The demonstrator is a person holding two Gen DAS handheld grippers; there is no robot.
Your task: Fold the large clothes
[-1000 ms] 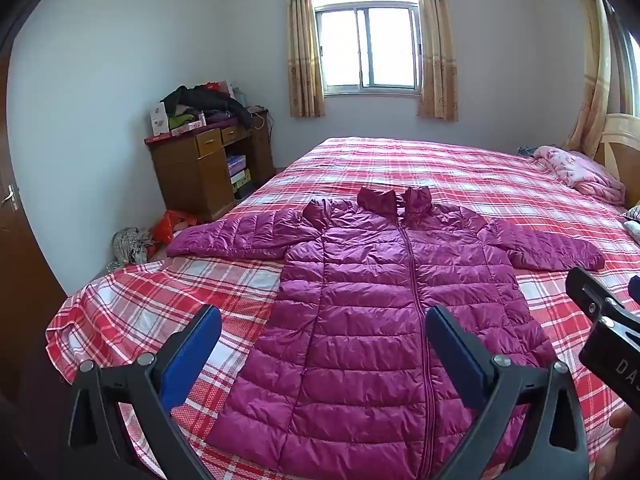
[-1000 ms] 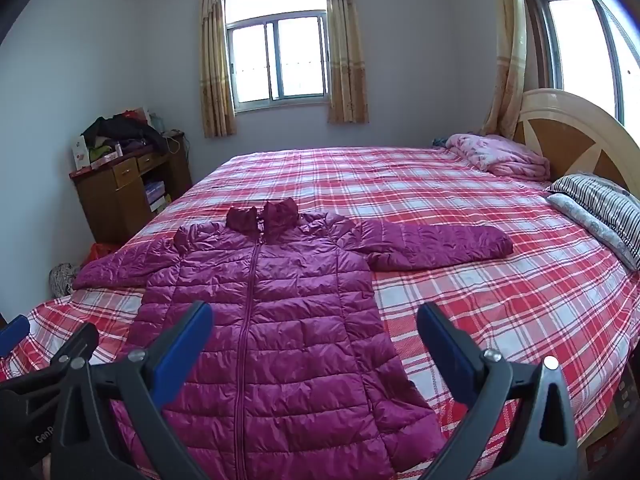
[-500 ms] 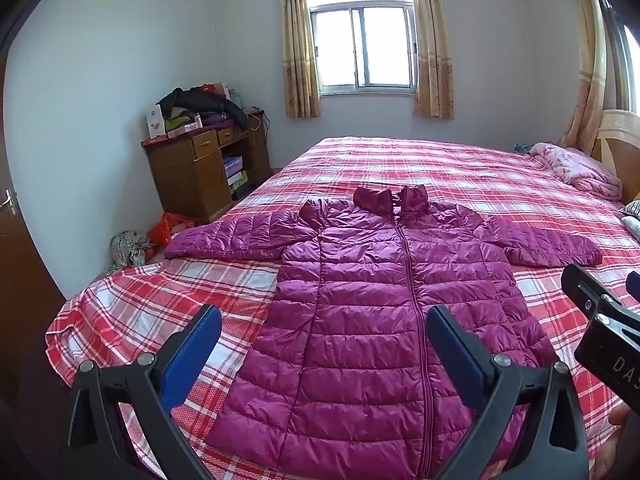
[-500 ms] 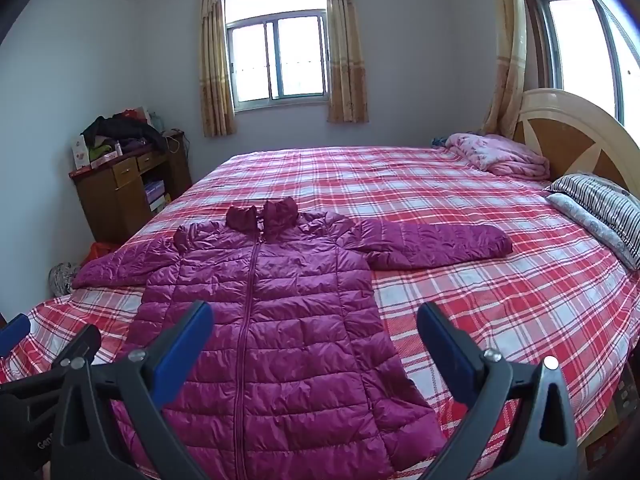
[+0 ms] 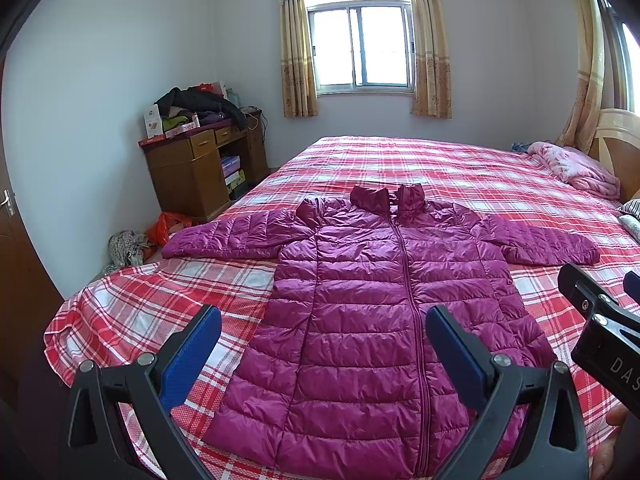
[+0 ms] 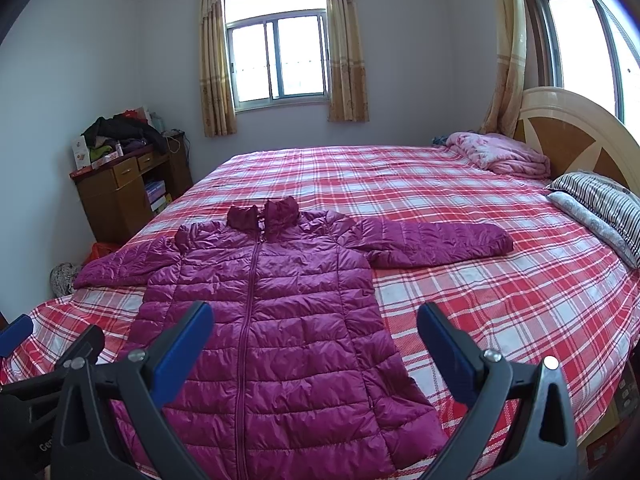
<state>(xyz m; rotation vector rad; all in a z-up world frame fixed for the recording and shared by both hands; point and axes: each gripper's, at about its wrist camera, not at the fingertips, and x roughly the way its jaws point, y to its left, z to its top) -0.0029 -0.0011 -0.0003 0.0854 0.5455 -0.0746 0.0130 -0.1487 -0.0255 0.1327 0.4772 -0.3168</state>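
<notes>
Magenta quilted puffer jacket point(image 5: 384, 312) lies zipped and flat on the red plaid bed point(image 5: 440, 168), sleeves outstretched. From the left wrist, the left hand-held gripper point(image 5: 322, 346) hangs spread above its hem, barely shifted over the last second (folding not begun). From the right wrist, the right hand-held gripper point(image 6: 314, 342) is likewise spread and empty; the hem's near edge is cut off.

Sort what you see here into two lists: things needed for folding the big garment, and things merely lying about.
Needed for the job:
purple puffer jacket, spread flat
left claw, open
right claw, open
plaid bedspread under it

Lying about:
pink blanket
striped pillow
wooden desk with clothes pile
orange bag
</notes>
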